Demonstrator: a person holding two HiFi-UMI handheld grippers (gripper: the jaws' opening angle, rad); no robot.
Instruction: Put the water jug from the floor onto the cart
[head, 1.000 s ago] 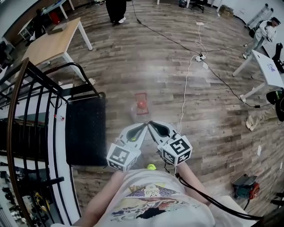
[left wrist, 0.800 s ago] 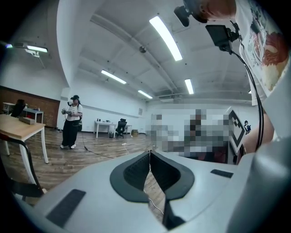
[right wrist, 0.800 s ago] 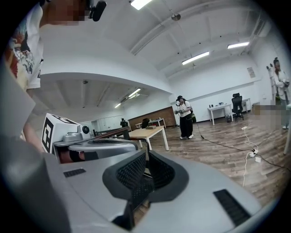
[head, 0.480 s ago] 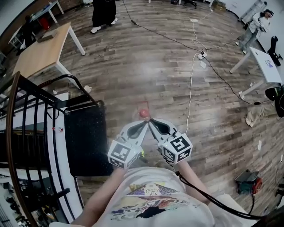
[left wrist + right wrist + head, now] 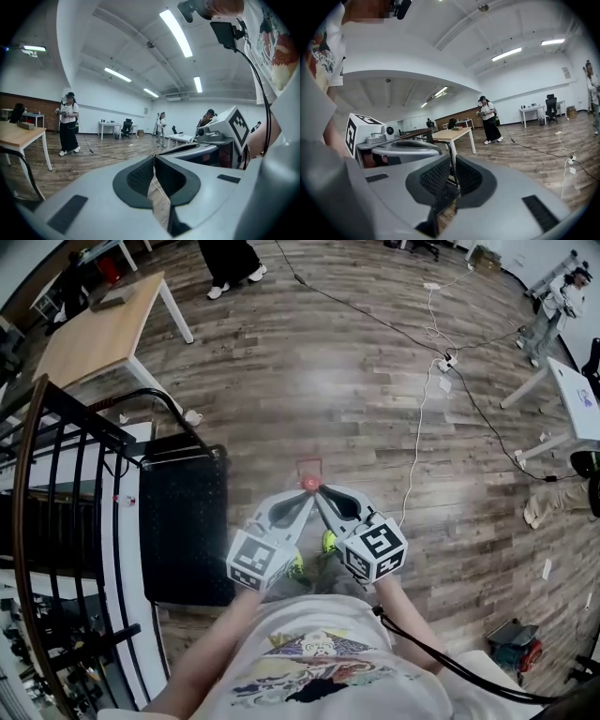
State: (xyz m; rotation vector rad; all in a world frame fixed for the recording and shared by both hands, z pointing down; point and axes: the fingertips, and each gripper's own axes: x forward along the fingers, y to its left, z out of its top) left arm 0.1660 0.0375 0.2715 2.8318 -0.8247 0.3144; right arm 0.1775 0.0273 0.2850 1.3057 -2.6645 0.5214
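Note:
The clear water jug shows only its red cap (image 5: 310,483) and red handle frame (image 5: 308,468), standing on the wood floor just right of the cart (image 5: 183,521), a black mesh platform with a black push handle (image 5: 155,390). The left gripper (image 5: 306,495) and the right gripper (image 5: 319,493) are held side by side, tips together right at the cap; the jug's body is hidden under them. I cannot tell whether they touch it. Along the jaws, the left gripper (image 5: 153,158) and the right gripper (image 5: 454,158) are both shut, with nothing between the pads.
A black metal rack (image 5: 56,521) stands left of the cart. A wooden table (image 5: 103,329) is at the far left, a white desk (image 5: 577,395) at the right. A white cable (image 5: 422,418) runs across the floor. A person (image 5: 230,259) stands far ahead.
Both grippers have moved forward together, still shut. The jug's cap, earlier well ahead of the tips, now lies right at them.

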